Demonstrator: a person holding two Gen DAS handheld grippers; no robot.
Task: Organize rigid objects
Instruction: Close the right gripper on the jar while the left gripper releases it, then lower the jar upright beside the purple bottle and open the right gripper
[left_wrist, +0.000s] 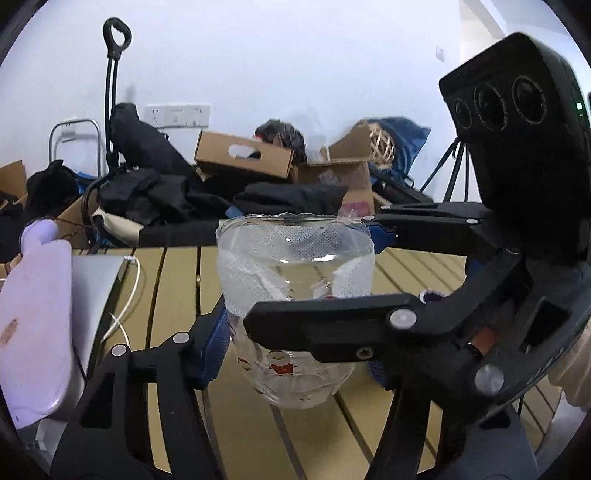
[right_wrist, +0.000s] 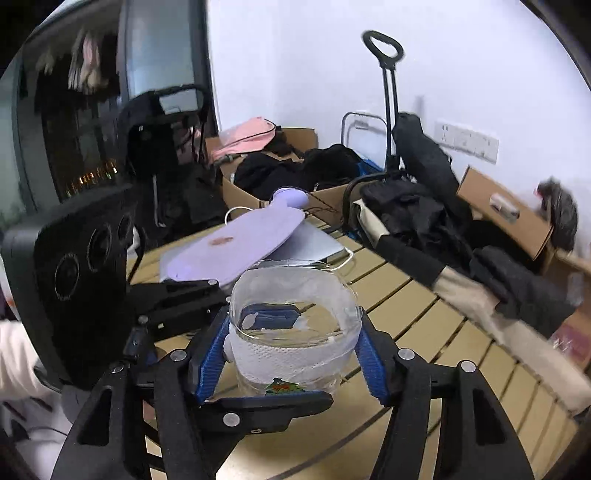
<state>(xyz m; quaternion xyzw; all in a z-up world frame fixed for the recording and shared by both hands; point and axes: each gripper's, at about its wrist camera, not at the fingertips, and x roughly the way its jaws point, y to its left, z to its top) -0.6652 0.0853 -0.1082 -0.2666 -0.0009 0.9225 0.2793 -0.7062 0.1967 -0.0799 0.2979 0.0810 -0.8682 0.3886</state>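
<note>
The clear glass jar with white mesh wrap and Santa stickers (right_wrist: 293, 332) stands upright on the slatted tan wooden table (right_wrist: 424, 325), and both my claws are around it. My right gripper (right_wrist: 293, 354) pinches it by its blue pads at the jar's two sides. My left gripper (left_wrist: 295, 328) comes in crosswise; its black fingers bracket the jar, but I cannot tell whether they press. I judge one firm hold is enough, so I should keep the jar level, lift straight, and steer clear of the lilac hot-water bottle (right_wrist: 236, 247) lying on the silver laptop (right_wrist: 317, 240) behind the jar.
</note>
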